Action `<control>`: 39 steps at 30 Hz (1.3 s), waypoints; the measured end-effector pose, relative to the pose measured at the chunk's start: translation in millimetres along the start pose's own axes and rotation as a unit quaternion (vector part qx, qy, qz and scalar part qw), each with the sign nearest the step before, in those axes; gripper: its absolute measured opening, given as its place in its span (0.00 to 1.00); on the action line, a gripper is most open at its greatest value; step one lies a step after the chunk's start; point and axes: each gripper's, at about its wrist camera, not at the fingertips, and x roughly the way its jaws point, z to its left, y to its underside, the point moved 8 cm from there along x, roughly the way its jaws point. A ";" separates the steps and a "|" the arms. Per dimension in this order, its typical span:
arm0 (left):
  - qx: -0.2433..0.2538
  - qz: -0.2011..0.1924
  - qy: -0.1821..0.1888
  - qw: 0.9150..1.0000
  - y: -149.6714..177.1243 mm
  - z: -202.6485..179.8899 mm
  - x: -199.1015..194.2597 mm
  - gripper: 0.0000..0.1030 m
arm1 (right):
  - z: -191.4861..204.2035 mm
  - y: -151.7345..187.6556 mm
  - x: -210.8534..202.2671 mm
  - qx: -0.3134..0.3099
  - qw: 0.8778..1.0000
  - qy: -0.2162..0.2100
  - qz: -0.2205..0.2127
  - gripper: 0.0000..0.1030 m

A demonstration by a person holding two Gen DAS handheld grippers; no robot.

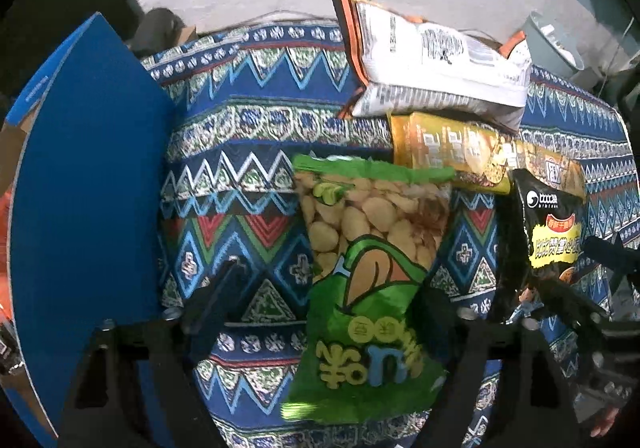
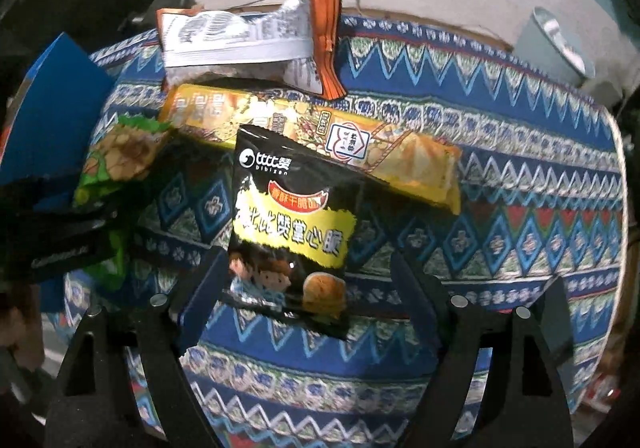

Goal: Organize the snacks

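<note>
Four snack packs lie on the patterned tabletop (image 1: 248, 96) beside a blue box (image 1: 80, 168). Left gripper (image 1: 332, 288) straddles the green bag (image 1: 360, 268), jaws spread; right gripper (image 2: 308, 272) likewise spans the black pack (image 2: 292, 232), labelled "bibizan". Likely next: each closes, then lifts toward the box.

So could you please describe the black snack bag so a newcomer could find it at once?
On the patterned blue tablecloth, look just in front of the long yellow packet. The black bag lies there, the only dark packet, with a yellow band of lettering.
</note>
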 end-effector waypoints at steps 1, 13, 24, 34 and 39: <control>0.003 -0.003 0.006 1.000 0.1 0.1 -1.2 0.67 | 0.6 -1.5 5.0 0.010 1.000 -0.001 0.002 0.80; 0.046 -0.013 0.005 0.999 14.6 -12.6 -8.6 0.40 | 19.0 -12.8 46.2 0.001 0.999 0.049 0.011 0.80; 0.042 -0.027 0.009 0.999 22.6 -0.6 -27.8 0.37 | 28.2 -5.3 37.2 -0.061 0.997 0.056 -0.002 0.69; 0.061 -0.063 0.001 0.996 29.7 -2.9 -62.7 0.37 | 38.9 10.7 -4.4 -0.111 0.991 0.069 -0.033 0.69; 0.062 -0.078 0.002 0.995 38.3 6.3 -87.0 0.37 | 52.0 9.4 -39.3 -0.131 0.987 0.071 -0.059 0.69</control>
